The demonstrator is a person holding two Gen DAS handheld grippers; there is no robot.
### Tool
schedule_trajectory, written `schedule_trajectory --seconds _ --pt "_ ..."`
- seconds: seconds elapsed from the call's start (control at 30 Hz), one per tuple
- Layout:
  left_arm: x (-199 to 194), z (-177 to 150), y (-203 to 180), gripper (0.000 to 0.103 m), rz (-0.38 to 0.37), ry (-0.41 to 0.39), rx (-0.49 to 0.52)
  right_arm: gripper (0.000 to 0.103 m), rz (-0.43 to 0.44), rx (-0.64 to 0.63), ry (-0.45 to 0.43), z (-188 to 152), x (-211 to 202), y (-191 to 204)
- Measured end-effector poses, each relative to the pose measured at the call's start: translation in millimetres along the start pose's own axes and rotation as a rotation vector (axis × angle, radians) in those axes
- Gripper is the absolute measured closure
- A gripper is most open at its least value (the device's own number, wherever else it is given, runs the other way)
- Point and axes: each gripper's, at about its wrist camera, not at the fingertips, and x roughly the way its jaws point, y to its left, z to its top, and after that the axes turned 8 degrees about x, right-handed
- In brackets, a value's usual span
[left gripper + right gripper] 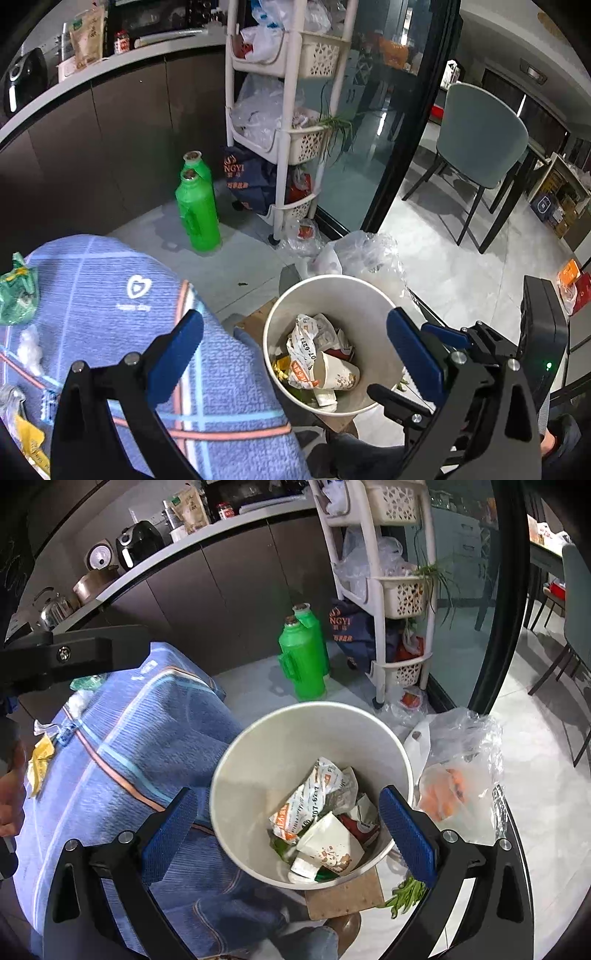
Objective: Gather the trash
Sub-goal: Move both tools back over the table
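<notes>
A white round bin (pixel 275 321) (pixel 240 771) stands on the floor beside a surface covered with a blue cloth (pixel 110 295) (pixel 129 738). In the bin lie crumpled paper wrappers (pixel 306 332) (pixel 314 797) and a paper cup (pixel 338 373) (pixel 328 845). My left gripper (pixel 295 350) hangs open above the bin with nothing between its pads. My right gripper (pixel 288 834) is also open and empty over the bin. On the cloth rest a green wrapper (pixel 16 295) (pixel 86 682), a white tissue (pixel 29 350) (pixel 79 701) and a yellow wrapper (pixel 31 443) (pixel 40 760).
Two green thermos flasks (pixel 197 206) (pixel 303 661) stand by dark cabinets. A white shelf cart (pixel 284 147) (pixel 380 627) holds bags. A clear plastic bag (pixel 369 254) (pixel 458 771) lies right of the bin, which sits on a brown board (pixel 347 893). A grey chair (pixel 480 147) stands beyond the glass door.
</notes>
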Motion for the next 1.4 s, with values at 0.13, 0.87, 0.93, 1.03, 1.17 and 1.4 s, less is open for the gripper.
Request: schedule_trajectory --seconds 0.13,0.87,0.93,1.03,1.17,1.4 --pt "-28.9 -1.7 4.9 0.004 0.025 -0.022 -0.021 0.008 0.012 -0.028 -0.025 3.7 -18.4 16.7" --pt "-207.1 -105.6 118.1 0.004 0.328 -0.104 -0.268 0.008 0.139 -0.28 -0.065 -7.7 -79.1 171.2" --pt "-219.4 -126.6 136.6 0.004 0.37 -0.097 -0.308 0.008 0.151 -0.305 -0.055 -11.6 -77.9 184.7" --pt "-231.5 -155.6 163.8 0.004 0.403 -0.073 -0.373 0.008 0.176 -0.334 -0.028 -18.9 -70.6 207.5" --pt "-247.2 -194.7 202.6 0.004 0.428 -0.054 -0.472 0.008 0.213 -0.374 0.025 -27.6 -53.1 241.2" --pt "-261.1 -233.7 247.9 0.004 0.438 -0.052 -0.556 0.012 0.288 -0.44 0.126 -42.2 -14.4 311.5"
